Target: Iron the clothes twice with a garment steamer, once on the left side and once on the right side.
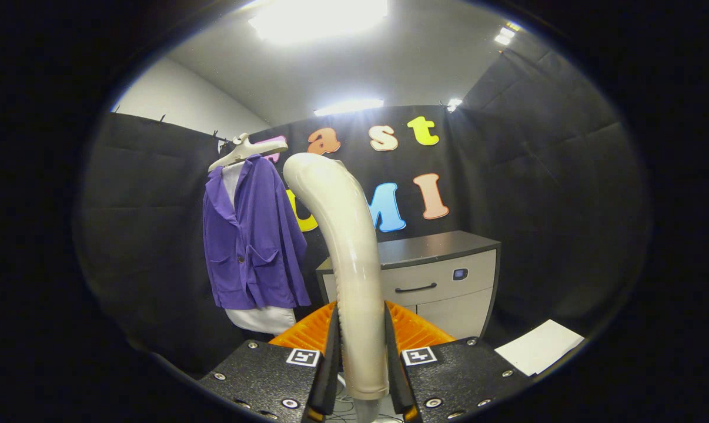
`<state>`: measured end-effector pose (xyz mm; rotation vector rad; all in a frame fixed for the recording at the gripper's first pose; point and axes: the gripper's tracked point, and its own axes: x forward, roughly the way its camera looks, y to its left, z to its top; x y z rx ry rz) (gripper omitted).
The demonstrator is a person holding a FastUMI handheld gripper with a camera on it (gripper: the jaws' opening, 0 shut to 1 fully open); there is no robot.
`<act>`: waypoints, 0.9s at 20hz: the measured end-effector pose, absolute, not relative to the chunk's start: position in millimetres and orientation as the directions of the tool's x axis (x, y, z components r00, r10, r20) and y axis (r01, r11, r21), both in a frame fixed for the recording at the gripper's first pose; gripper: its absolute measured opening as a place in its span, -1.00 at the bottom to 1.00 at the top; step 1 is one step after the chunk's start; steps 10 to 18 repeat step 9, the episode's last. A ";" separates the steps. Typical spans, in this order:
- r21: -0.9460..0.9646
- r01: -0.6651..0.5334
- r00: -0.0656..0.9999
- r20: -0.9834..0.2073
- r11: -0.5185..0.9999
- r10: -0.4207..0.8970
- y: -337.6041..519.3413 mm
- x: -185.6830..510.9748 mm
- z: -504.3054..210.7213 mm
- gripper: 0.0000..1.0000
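clamped in the claw [360,352], both fingers pressing it, steamer handle [345,247] stands well short of purple jacket [251,235]; both passes seemingly remain.

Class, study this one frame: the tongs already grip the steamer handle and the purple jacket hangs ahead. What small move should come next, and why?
Probably carry the steamer forward toward the purple jacket. The tongs are shut on its pale handle, so the grasp looks done, yet the head stands apart from the jacket, which hangs on its hanger beyond the tongs, beside the cabinet.
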<state>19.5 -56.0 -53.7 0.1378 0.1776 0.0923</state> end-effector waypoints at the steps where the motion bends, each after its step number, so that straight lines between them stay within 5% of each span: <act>1: 0.144 -0.080 0.980 -0.169 0.986 0.104 -55.1 20.2 -53.9 -0.27; 18: 0.143 -0.071 0.984 -0.155 0.987 0.093 -51.5 31.2 -49.4 -0.28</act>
